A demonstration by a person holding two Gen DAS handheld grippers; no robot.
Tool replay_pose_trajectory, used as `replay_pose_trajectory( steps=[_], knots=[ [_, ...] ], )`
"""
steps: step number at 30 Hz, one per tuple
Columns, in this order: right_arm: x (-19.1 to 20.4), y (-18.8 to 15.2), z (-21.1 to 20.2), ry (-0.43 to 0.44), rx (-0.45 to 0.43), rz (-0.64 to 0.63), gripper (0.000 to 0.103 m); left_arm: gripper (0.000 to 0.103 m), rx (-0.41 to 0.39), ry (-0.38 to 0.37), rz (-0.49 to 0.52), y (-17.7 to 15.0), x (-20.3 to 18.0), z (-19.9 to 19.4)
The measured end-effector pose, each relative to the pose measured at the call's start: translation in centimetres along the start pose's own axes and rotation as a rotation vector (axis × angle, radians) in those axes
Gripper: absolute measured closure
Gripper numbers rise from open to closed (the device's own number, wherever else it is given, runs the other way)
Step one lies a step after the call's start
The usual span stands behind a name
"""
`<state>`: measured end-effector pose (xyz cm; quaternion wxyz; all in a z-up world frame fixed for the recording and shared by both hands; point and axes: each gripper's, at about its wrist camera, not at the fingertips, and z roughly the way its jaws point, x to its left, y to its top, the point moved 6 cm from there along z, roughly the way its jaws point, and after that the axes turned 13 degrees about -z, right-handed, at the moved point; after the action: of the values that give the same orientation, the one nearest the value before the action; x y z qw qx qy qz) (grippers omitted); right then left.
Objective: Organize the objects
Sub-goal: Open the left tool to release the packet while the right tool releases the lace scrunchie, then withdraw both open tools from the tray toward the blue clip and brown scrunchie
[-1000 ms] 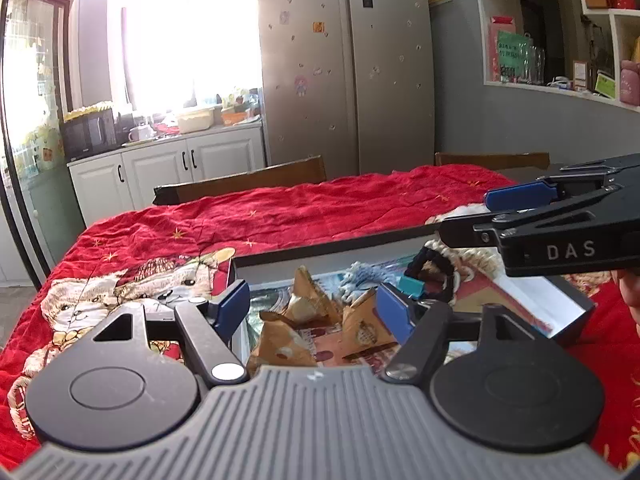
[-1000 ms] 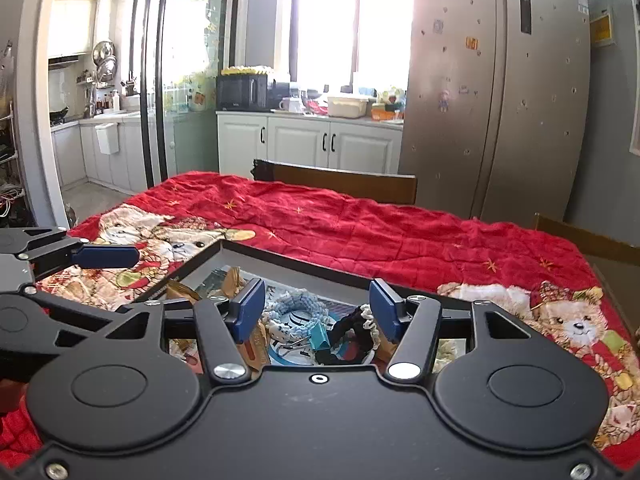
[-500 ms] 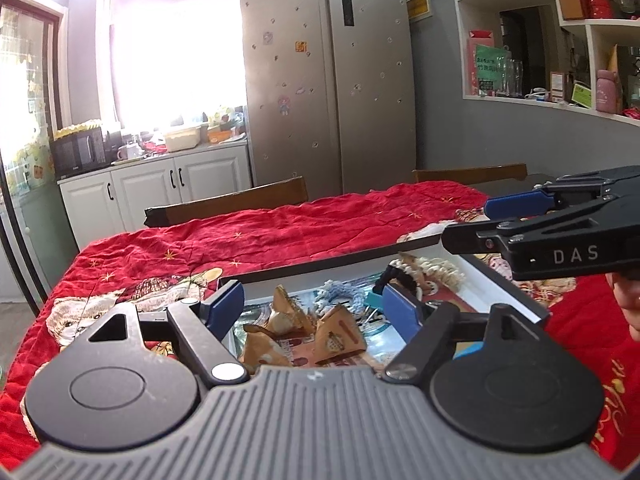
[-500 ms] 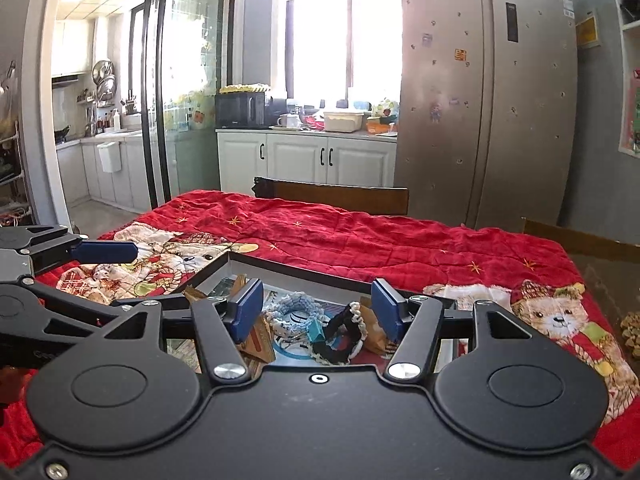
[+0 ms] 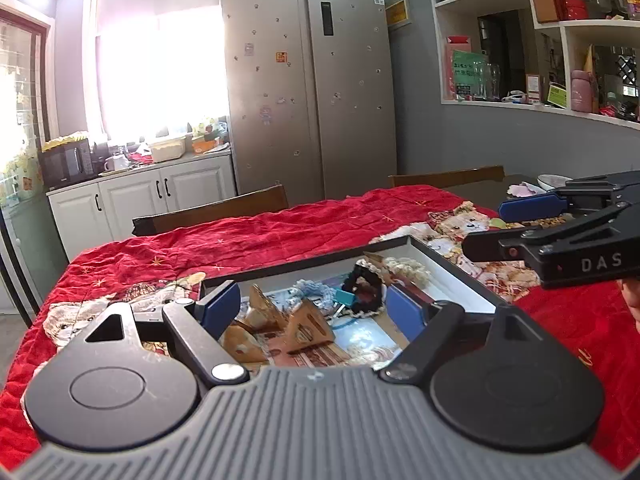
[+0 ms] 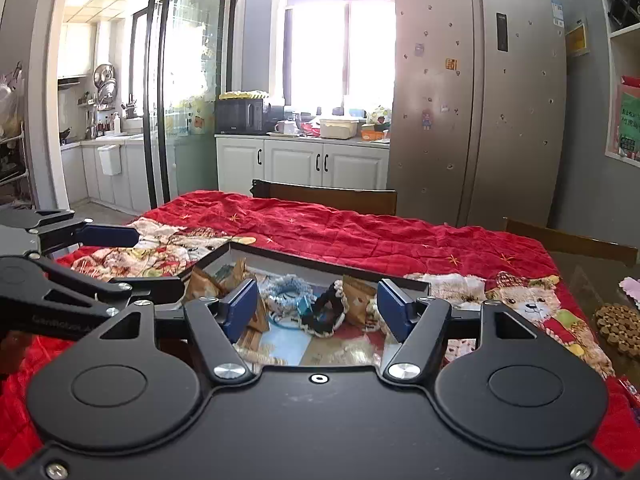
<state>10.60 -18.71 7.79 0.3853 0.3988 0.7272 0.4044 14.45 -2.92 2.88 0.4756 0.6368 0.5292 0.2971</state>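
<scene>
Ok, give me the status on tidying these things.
Done: brown packets, hair ties and a black band lie in the tray. In hand: nothing; left gripper and right gripper are open, jaws just widening. Left: nothing obvious on the red cloth.

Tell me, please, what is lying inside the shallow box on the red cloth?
The box holds brown triangular packets, a light-blue scrunchie and a black scrunchie on printed paper. Its near end is covered.

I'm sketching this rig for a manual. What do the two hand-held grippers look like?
Both have black frames with round discs, silver pivot screws and flat blue finger pads. The left hand-held gripper has a ribbed grey base; the right hand-held gripper has a smooth black base and white "DAS" lettering on its side.
</scene>
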Motion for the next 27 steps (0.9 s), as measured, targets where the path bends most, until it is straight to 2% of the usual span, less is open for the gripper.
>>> replay_pose_trajectory(
  steps=[12, 27],
  knots=[
    [0.6, -2.8, -2.2, -0.001, 0.032, 0.003, 0.035, 0.015, 0.052, -0.04, 0.002, -2.8, -1.0, -0.4],
    [1.6, -7.0, -0.1, 0.011, 0.126, 0.022, 0.035, 0.015, 0.143, -0.064, 0.006, -6.6, -1.1, 0.8]
  ],
)
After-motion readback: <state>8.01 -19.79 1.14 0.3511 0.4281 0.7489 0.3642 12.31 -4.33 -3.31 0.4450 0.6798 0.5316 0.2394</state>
